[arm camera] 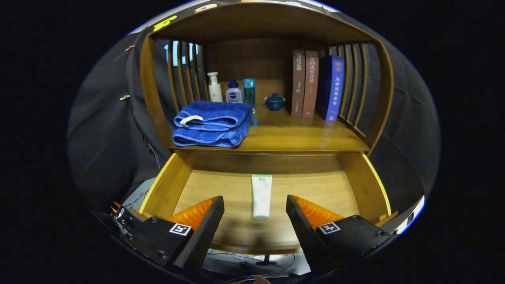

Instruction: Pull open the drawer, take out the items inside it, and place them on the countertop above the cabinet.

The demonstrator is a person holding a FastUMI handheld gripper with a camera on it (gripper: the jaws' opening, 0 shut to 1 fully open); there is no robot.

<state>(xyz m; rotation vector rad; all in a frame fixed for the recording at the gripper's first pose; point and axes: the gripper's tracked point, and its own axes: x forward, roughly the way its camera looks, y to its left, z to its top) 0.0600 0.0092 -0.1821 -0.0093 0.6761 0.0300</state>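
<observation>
Spread wide, the gripper (255, 205) hovers over the pulled-out wooden drawer (363, 179), its fingers holding nothing. A white tube (261, 196) lies lengthwise on the drawer floor, in the gap between the fingertips and reaching just ahead of them. On the countertop (300, 138) above rest a folded blue towel (213, 123), three bottles (233, 91), a small lidded blue bowl (274, 101) and three upright books (315, 85).

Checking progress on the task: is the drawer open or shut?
Open. The drawer is pulled out under the countertop, a tube lying inside, between the gripper's spread fingers.
</observation>
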